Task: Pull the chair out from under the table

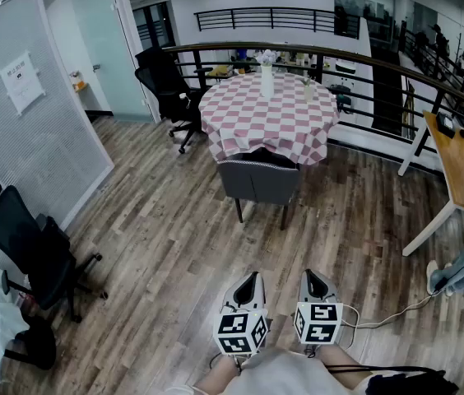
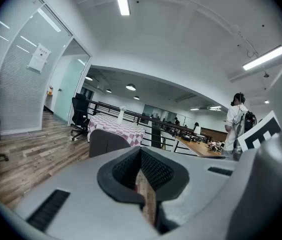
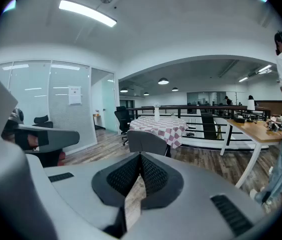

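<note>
The chair (image 1: 258, 179) stands far off, tucked under the near edge of the checked desk (image 1: 248, 118). The left tool (image 1: 251, 280) and right tool (image 1: 313, 275) hover near the person (side by side), both closed and empty.

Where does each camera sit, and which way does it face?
Head view: on the person's head, looking steeply down at the grey chair and checked table; left gripper, right gripper and forearms show below.
Left gripper view: on the left gripper, looking along its shut jaws toward the chair.
Right gripper view: on the right gripper, looking along its shut jaws toward the chair.
Shared: all three show the chair at the table.
</note>
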